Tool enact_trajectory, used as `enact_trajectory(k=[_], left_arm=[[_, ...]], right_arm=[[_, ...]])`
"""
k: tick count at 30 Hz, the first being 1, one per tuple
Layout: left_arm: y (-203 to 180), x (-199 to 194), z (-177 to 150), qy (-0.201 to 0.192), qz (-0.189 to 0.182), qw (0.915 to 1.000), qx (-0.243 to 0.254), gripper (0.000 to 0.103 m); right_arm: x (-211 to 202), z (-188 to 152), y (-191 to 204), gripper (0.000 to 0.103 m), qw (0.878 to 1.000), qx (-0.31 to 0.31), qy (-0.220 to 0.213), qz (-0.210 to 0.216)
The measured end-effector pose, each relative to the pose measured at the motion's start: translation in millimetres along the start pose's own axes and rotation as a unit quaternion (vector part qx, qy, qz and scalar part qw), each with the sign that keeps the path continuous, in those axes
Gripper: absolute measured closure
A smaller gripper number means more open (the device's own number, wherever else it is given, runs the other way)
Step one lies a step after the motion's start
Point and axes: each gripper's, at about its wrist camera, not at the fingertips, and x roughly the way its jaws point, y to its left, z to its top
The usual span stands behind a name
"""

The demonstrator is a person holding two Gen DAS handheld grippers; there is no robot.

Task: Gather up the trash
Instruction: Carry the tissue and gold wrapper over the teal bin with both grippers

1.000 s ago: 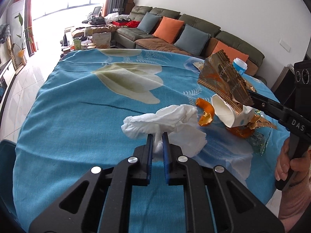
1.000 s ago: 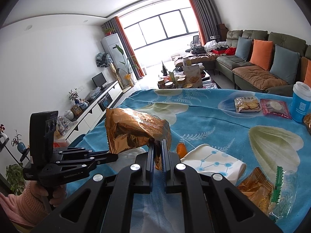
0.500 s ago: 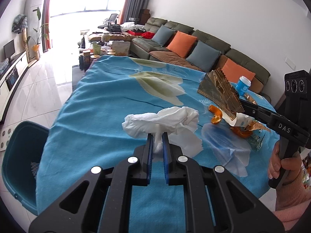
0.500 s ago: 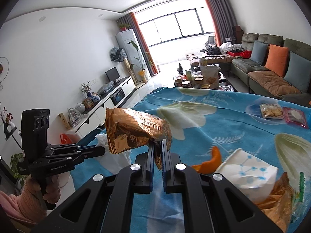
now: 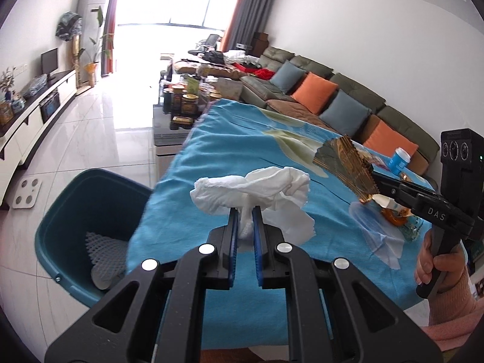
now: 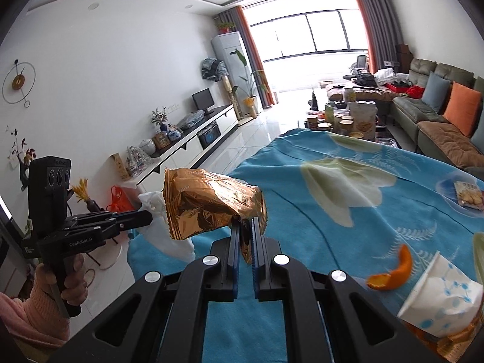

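We hold tissue (image 5: 257,190) pinched in the left gripper (image 5: 245,211), foil wrapper (image 6: 208,202) clamped in the right gripper (image 6: 246,227), both above the table's near-left edge. Bin (image 5: 60,211) sits lower left; early release risks floor drops.

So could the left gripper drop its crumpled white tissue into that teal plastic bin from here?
Probably soon: the left gripper, shut on the crumpled white tissue, is near the table edge; the open teal plastic bin stands below, nothing between.

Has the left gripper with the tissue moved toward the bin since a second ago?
Yes. The left gripper, shut on the tissue, has moved toward the table edge; the teal bin now shows beside it.
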Motion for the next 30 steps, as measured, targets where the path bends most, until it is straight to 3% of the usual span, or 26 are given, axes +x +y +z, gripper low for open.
enact_trajectory(k=[14, 30], left_arm=[[79.3, -40.2, -6.5, -0.029, 0.074, 0.9942, -0.072, 0.093], [151.5, -48.5, -22.6, -0.016, 0.128, 0.9823, -0.135, 0.093]], right_arm=[[54.0, 22.9, 64.5, 0.097, 0.996, -0.068, 0.033, 0.053], [115.1, 42.4, 120.5, 0.097, 0.986, -0.093, 0.069, 0.121]])
